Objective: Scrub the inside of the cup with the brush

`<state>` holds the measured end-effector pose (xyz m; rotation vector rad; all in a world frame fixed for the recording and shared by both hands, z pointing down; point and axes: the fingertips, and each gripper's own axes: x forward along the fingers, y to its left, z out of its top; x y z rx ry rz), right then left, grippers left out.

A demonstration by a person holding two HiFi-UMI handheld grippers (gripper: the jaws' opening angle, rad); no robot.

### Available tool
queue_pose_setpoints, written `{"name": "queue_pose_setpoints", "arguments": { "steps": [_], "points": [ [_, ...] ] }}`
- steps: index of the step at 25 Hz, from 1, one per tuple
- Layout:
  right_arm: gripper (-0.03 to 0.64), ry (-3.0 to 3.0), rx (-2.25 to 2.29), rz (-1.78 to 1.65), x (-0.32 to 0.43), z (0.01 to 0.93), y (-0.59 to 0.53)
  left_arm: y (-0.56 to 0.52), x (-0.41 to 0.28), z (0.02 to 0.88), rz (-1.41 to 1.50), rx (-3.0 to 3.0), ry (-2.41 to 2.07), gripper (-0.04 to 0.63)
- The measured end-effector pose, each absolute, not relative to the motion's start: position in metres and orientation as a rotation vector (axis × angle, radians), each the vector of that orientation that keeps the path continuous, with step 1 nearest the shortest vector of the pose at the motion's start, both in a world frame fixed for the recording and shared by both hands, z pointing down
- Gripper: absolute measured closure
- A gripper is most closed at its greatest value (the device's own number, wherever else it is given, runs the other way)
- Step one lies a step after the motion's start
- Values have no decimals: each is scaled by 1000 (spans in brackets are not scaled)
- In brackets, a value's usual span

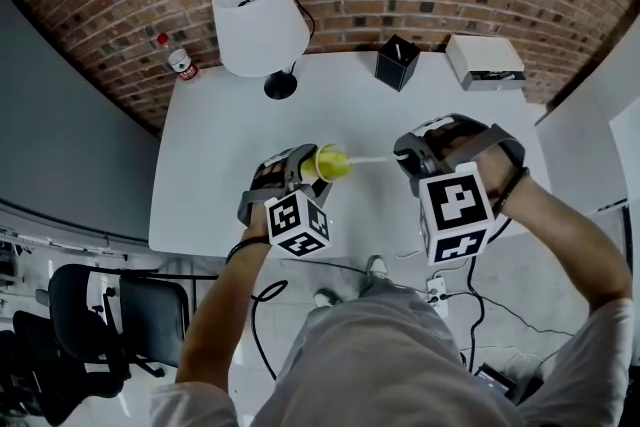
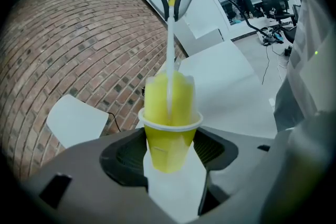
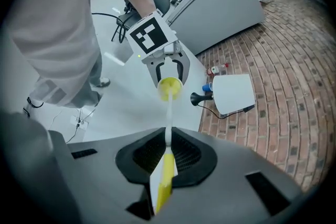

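Above the white table [image 1: 215, 175], the left gripper [image 1: 305, 173] is clamping its jaws around the yellow cup [image 1: 333, 161], while the right gripper [image 1: 405, 158] is pinching the brush [image 1: 372, 158] handle between its jaws, the brush head sitting inside the cup.

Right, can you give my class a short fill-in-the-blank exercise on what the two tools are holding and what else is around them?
1. The left tool is shut on a cup whose colour is ____.
2. The right tool is shut on the handle of the ____.
3. The lamp with the white shade stands on the ____.

Missing words: yellow; brush; table.
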<state>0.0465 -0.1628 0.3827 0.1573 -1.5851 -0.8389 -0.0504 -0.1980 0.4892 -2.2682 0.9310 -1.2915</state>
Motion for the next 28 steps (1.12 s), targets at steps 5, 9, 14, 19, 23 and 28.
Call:
{"name": "queue_pose_setpoints", "arguments": {
  "steps": [5, 9, 14, 19, 23, 28],
  "points": [
    [586, -1575, 166, -844, 37, 392, -164, -198, -46, 484, -1277, -2265, 927, 309],
    [586, -1573, 178, -836, 31, 398, -165, -199, -45, 483, -1283, -2246, 926, 310],
    [586, -1604, 184, -790, 28, 402, -165, -200, -47, 485, -1292, -2228, 928, 310],
    [586, -1758, 212, -484, 28, 404, -161, -199, -47, 484, -1279, -2202, 926, 310],
    [586, -1829, 229, -279, 30, 405, -162, -199, -46, 484, -1270, -2177, 922, 310],
    [586, -1896, 253, -12, 32, 407, -161, -199, -46, 482, -1257, -2155, 925, 310]
  ]
}}
